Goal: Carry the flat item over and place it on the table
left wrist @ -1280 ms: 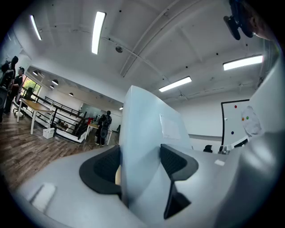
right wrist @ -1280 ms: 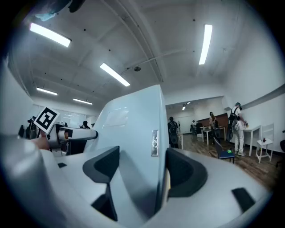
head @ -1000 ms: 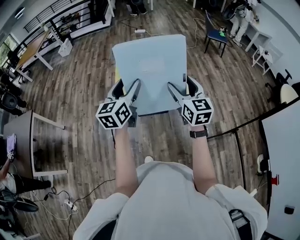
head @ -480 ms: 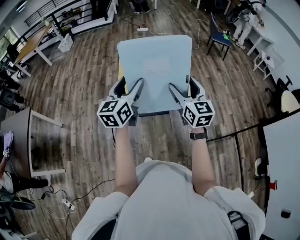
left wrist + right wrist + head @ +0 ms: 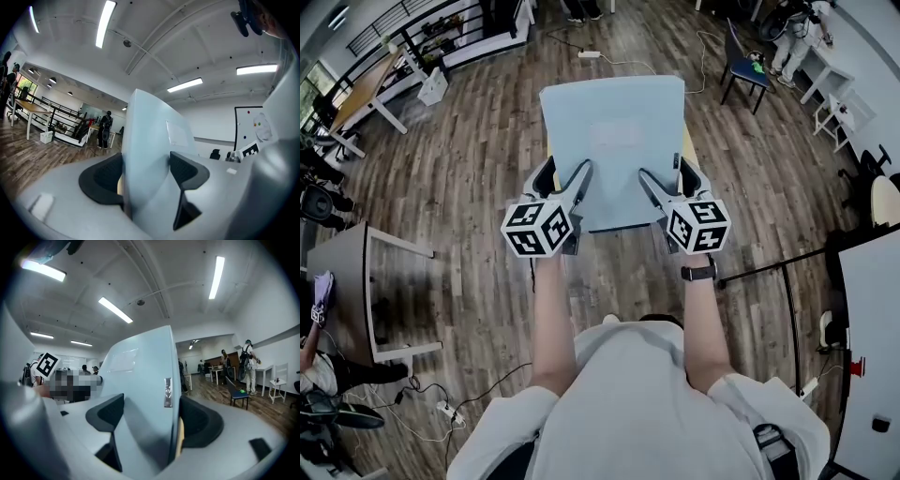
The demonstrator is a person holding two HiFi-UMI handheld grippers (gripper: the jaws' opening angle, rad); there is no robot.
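Observation:
The flat item point(image 5: 614, 141) is a pale blue rectangular panel with a yellowish underside, held level over the wooden floor in the head view. My left gripper point(image 5: 565, 178) is shut on its near left edge. My right gripper point(image 5: 666, 178) is shut on its near right edge. In the left gripper view the flat item point(image 5: 150, 150) stands edge-on between the dark pads point(image 5: 105, 180) of the left gripper point(image 5: 145, 176). In the right gripper view the flat item point(image 5: 140, 380) fills the gap of the right gripper point(image 5: 150, 420), a small metal tag on its edge.
A dark table point(image 5: 342, 272) stands at the left and a white table point(image 5: 872, 300) at the right. A wooden table point(image 5: 366, 94) and a railing are at the far left. A blue chair point(image 5: 741, 66) and a person point(image 5: 792, 28) are at the far right. Cables lie on the floor.
Both grippers and the held panel have drifted slightly right in the head view. The floor and furniture have shifted beneath them. The grip is unchanged.

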